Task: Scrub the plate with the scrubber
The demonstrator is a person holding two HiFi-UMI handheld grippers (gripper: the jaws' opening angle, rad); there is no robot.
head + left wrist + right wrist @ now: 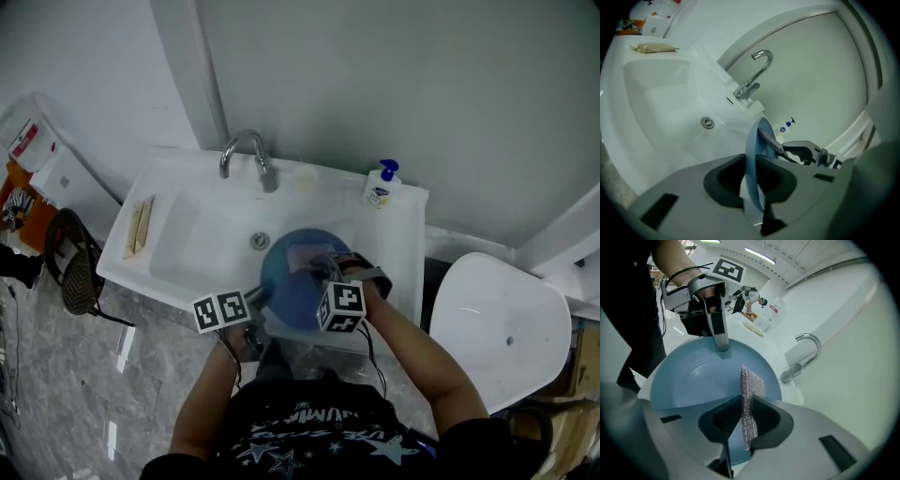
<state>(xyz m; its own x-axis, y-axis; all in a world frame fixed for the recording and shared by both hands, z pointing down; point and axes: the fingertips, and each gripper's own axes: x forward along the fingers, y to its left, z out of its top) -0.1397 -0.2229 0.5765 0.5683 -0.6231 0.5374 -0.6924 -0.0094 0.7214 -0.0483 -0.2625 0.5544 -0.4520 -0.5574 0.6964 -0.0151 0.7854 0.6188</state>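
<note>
The blue plate hangs tilted over the right half of the white sink, with its face turned towards the person. At about 8 o'clock on its rim in the head view, the left gripper is clamped onto the edge. The silvery scrubber lies at about 1 o'clock from the plate's centre, its long axis running from 12 to 6 in the right gripper view. It seems to rest against the face. The right gripper pinches it, reaching in from 4 o'clock, so it is the nearer hand for the strokes.
</note>
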